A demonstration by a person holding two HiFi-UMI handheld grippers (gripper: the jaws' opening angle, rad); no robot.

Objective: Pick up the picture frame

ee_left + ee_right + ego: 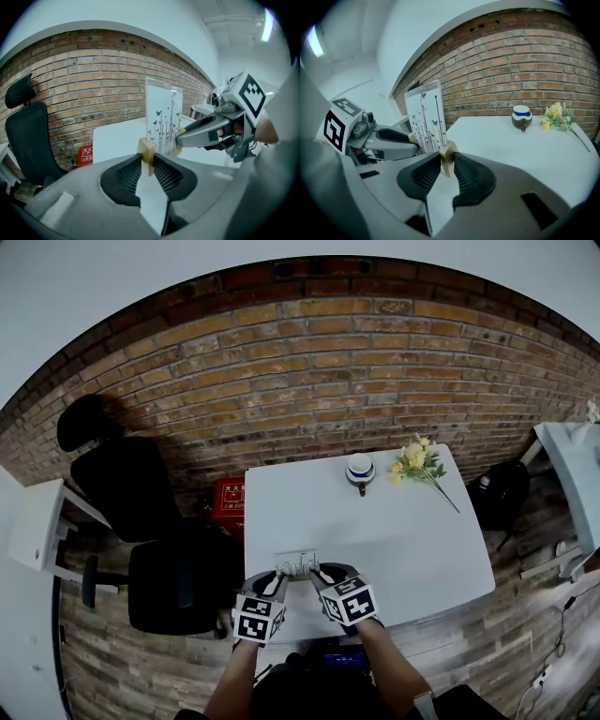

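Note:
The picture frame (297,564) is a clear upright panel with a print of stems and butterflies on a pale wooden base. It stands upright near the front edge of the white table (412,531), held between my two grippers. My left gripper (148,165) is shut on the left end of the wooden base (146,151). My right gripper (446,164) is shut on the right end of the base (447,154). The panel (162,123) rises above the jaws in the left gripper view, and the panel (424,118) does so in the right gripper view too.
A white-and-blue cup (360,469) and a bunch of yellow flowers (416,461) lie at the table's far side by the brick wall. A black office chair (159,540) stands left of the table, with a red box (228,500) on the floor beside it.

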